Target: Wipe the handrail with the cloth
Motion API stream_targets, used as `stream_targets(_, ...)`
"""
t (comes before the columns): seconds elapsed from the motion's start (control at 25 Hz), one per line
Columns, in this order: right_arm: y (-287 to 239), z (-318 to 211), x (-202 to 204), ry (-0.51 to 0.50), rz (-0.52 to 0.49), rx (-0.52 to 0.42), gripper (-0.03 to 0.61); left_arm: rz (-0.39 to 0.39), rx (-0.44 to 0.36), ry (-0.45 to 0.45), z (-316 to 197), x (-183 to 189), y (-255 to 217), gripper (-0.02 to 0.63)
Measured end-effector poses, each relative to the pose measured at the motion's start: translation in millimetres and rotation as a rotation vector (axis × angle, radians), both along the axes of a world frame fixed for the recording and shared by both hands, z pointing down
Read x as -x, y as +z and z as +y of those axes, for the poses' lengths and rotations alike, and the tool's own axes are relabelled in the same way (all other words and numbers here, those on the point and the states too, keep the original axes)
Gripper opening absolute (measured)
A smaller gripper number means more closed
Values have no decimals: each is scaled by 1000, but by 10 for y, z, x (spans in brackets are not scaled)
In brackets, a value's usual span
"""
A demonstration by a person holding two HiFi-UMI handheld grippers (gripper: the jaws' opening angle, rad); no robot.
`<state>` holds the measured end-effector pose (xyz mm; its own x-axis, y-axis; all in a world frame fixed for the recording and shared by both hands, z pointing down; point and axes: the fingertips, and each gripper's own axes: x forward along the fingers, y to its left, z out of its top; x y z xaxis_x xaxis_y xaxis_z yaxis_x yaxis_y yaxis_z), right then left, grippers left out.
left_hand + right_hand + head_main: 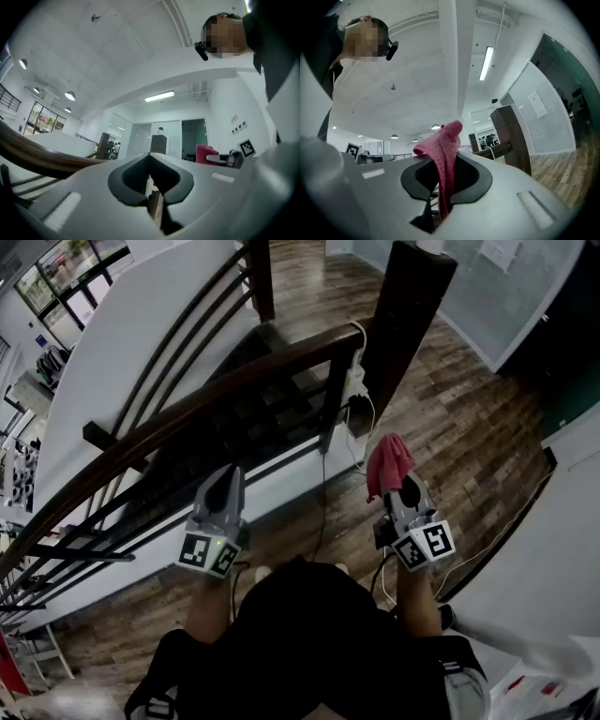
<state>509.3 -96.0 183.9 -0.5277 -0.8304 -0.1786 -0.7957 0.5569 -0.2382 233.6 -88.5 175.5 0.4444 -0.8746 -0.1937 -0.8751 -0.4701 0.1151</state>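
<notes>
The dark wooden handrail (pixel 234 390) climbs from the near left up to the far right. It passes in front of both grippers and sits apart from them, so no wiping contact has been made yet.

The left gripper (pixel 225 484) is on the left, just short of the rail and pointing towards it. Its fingers are closed together with nothing between them. It carries nothing the wiping needs, so it is probably only held out of the way.

To its right, the right gripper (pixel 397 491) has its fingers clamped on the pink cloth (pixel 389 461). The cloth is pinched at its lower part, so most of it stands loose beyond the fingertips and folds over them. A free bunch like that can drape over a rounded rail better than a tight wad. The cloth hangs over the wooden floor (pixel 469 427), near the rail's right stretch and below it.

Further right and beyond, the rail ends at a thick dark post (pixel 408 306). A white cable (pixel 356 381) hangs on the bar just beside the post, and the cloth could snag it if the wipe begins at that end.
</notes>
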Motion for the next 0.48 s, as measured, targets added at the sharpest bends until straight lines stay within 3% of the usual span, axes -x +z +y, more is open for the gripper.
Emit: stream_targets(0.48,-44,-47,459,-39,29,8,41,3,1,16,30,325,-13,-2)
